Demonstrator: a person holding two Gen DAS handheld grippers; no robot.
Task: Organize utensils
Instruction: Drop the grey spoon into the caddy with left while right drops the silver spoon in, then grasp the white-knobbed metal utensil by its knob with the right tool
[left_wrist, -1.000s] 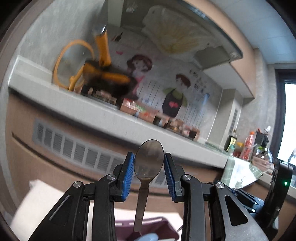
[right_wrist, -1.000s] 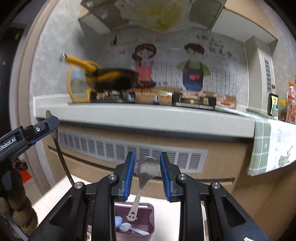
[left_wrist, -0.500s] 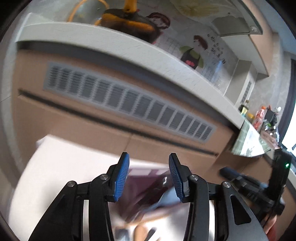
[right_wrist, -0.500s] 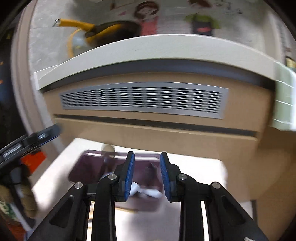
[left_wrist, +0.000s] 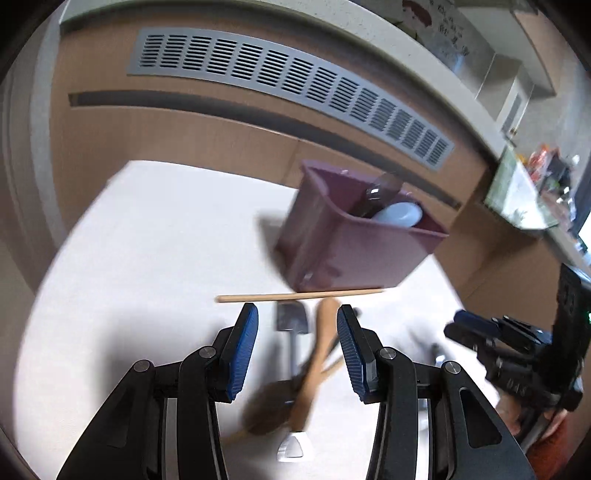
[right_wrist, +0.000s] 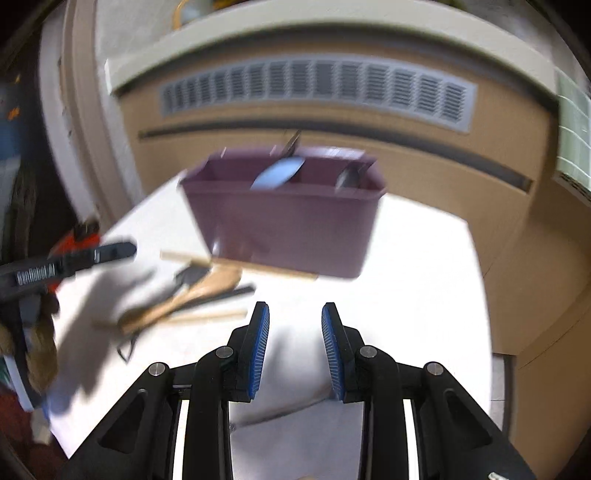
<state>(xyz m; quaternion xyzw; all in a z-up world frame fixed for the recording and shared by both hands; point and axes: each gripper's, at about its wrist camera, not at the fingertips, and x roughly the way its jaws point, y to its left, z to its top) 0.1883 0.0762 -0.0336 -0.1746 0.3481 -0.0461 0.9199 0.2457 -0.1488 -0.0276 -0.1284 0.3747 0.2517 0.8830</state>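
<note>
From the left wrist, our left gripper (left_wrist: 297, 341) hangs with its fingers (left_wrist: 242, 345) spread wide and nothing between them, over a loose pile of utensils on the white counter (left_wrist: 140, 236). The landmark is the purple bin (left_wrist: 343, 251): a pale blue spoon (left_wrist: 399, 214) and a dark metal one (left_wrist: 380, 188) already stand in it. Just in front of the bin lies a thin chopstick (left_wrist: 295, 296), touching or nearly touching the bin's base. In front of that, a wooden spoon (left_wrist: 317, 354) crosses a small grey spatula (left_wrist: 292, 325). We judge the step in hand to be picking the next piece. The wooden spoon lies on top, so we should take it first, squaring the fingers across its handle clear of the spatula, lest both lift together.

From the right wrist, our right gripper (right_wrist: 295, 347) is also parted and empty, above bare counter in front of the bin (right_wrist: 288, 221). The bin shows dividers; the blue spoon (right_wrist: 277, 173) sits in a middle section, a metal piece (right_wrist: 347, 177) at the right end. The pile (right_wrist: 192, 291) lies front-left of the bin, nearer the left gripper (right_wrist: 107, 253). The view is blurred, so we should settle before closing, and keep this hand free for the chopstick.
</note>
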